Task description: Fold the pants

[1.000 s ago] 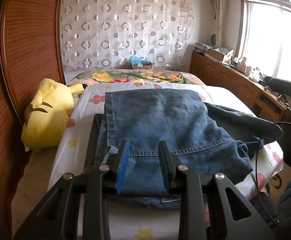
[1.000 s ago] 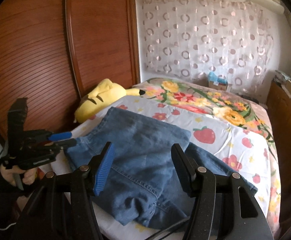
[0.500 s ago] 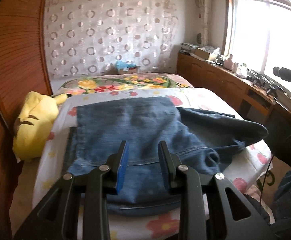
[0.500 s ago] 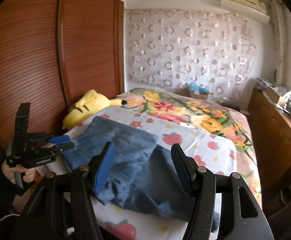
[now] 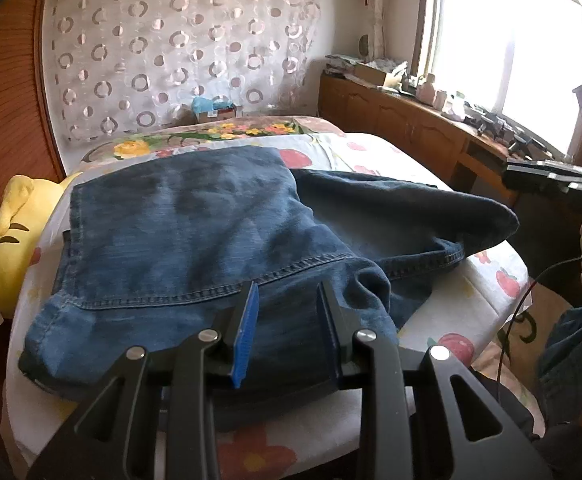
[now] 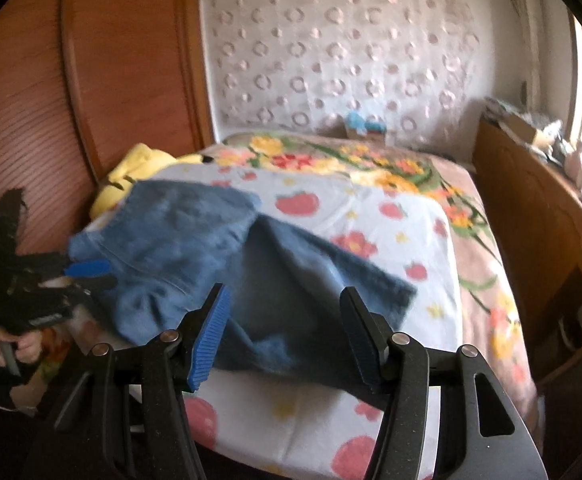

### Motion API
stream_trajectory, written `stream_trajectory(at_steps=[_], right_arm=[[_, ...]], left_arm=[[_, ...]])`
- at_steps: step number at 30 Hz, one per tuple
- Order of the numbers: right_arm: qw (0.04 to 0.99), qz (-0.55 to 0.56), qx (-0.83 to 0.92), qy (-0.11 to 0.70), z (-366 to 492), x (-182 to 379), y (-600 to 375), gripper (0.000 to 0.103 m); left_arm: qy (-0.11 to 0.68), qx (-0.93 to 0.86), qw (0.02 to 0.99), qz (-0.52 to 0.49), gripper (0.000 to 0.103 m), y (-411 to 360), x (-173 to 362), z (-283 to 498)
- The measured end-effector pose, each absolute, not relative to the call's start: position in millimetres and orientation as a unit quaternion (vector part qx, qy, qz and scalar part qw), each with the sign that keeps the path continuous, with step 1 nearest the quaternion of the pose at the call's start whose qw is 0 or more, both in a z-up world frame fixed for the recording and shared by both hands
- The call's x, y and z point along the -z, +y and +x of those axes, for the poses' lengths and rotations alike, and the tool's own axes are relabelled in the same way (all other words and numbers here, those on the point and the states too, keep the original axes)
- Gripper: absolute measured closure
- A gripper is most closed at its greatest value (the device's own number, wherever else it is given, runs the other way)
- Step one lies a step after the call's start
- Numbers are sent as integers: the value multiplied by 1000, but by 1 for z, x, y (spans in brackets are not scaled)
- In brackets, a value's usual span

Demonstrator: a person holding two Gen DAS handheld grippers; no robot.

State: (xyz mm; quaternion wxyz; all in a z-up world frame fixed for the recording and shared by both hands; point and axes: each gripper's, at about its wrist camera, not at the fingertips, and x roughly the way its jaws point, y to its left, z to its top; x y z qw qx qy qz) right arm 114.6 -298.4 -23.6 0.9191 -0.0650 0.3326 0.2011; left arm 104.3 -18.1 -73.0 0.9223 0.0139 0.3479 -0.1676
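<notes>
The jeans lay partly folded on the near end of the bed, one leg trailing off to the right. The left gripper hovered above the denim, its jaws a narrow gap apart and holding nothing. The right gripper stood wider, also empty. A yellow plush sat at the left.

No text, label, brand or number can be read in either view. The left gripper, seen from the right wrist camera, carries a small pale marking on its black body (too blurred to make out). The boxes on the counter by the window show no legible print.
</notes>
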Motion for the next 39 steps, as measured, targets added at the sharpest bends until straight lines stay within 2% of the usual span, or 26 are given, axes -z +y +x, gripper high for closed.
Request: stream_trajectory(at_steps=[9,13,33,36,39], right_arm=[[916,-34,-165,365,125,64,-338,45],[916,-21,-161,367,126,70,-350,45],[924,-11,-117,364,178,63,-391,45],[919,-8,-117,376,195,67,-395,50],[909,-6,-124,398,217,80,-395,51]], left_arm=[[382,167,909,20,75,-29,99,121],[417,153,896,26,70,-32,119,129],[385,142,912,20,67,-30,127,116],[392,144,908,19,67,-29,124,118],[393,150,907,9,67,-26,117,118]])
